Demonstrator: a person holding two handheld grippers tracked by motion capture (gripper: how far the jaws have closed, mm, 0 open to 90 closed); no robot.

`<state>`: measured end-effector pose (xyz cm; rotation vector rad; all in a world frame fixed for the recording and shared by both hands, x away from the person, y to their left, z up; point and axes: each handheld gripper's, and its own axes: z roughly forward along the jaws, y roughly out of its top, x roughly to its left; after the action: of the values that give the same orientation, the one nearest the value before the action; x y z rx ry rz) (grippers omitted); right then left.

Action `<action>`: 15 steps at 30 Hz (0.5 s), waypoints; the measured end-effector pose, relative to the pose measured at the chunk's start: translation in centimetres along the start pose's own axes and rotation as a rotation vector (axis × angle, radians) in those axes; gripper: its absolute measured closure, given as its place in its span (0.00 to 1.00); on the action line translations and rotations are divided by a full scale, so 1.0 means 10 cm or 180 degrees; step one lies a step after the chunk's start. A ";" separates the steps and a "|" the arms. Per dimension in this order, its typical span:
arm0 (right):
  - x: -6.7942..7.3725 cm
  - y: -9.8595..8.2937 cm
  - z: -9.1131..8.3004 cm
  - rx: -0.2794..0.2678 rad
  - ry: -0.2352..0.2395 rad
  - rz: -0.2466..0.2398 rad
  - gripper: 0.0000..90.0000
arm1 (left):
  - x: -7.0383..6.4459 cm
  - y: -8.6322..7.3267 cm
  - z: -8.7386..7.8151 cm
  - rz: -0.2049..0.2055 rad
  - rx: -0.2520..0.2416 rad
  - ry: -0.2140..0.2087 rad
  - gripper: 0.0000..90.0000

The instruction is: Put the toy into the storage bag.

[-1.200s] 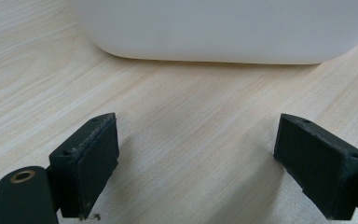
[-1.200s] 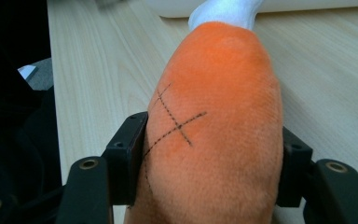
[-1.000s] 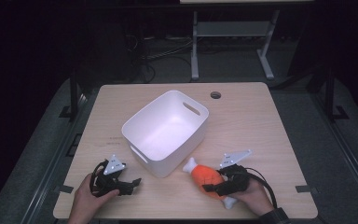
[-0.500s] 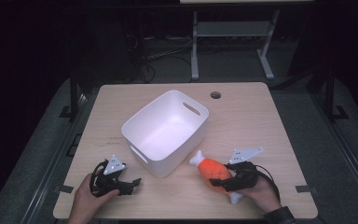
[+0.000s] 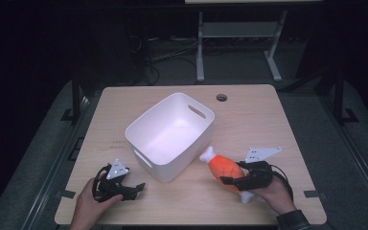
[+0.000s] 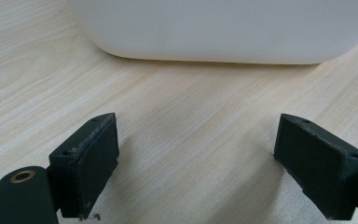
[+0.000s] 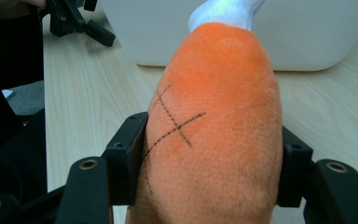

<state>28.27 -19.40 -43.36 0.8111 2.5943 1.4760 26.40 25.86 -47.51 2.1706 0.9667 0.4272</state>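
The right gripper [image 5: 231,180] has its jaws clamped on both flanks of the orange plush drumstick [image 5: 225,168], which sits above the wooden table [image 5: 249,120] just right of the white plastic tub [image 5: 170,136]; in the right gripper view the toy's lower end is cut off by the frame and its white tip [image 7: 223,14] points toward the tub wall. The left gripper [image 5: 133,189] rests at the near left of the table with jaws spread wide on bare wood, and its view cuts off all but the tub's lower wall [image 6: 223,28].
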 end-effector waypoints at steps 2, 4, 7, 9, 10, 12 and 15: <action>-0.01 0.02 -0.02 -0.0032 0.0004 -0.0008 0.44 | 0.00 0.00 0.00 -0.0003 -0.0003 0.0000 0.14; -0.01 0.03 -0.04 -0.0029 0.0005 -0.0019 0.44 | 0.00 0.00 0.00 -0.0001 -0.0001 0.0000 0.14; -0.02 0.06 -0.06 -0.0062 -0.0002 -0.0027 0.44 | 0.00 0.00 0.00 0.0000 -0.0001 0.0000 0.14; -0.02 0.08 -0.09 -0.0094 0.0000 -0.0036 0.44 | 0.00 0.00 0.00 -0.0012 -0.0011 -0.0001 0.14; -0.02 0.10 -0.10 -0.0100 -0.0008 -0.0054 0.44 | 0.00 0.00 0.00 -0.0002 -0.0001 -0.0001 0.14; -0.03 0.13 -0.12 -0.0138 -0.0009 -0.0053 0.44 | 0.00 0.00 0.00 -0.0001 -0.0002 -0.0001 0.14; -0.05 0.18 -0.15 -0.0189 -0.0017 -0.0090 0.44 | 0.00 0.00 0.00 -0.0003 -0.0003 -0.0001 0.14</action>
<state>28.95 -20.10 -41.18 0.7676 2.5341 1.5330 26.40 25.86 -47.52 2.1692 0.9671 0.4268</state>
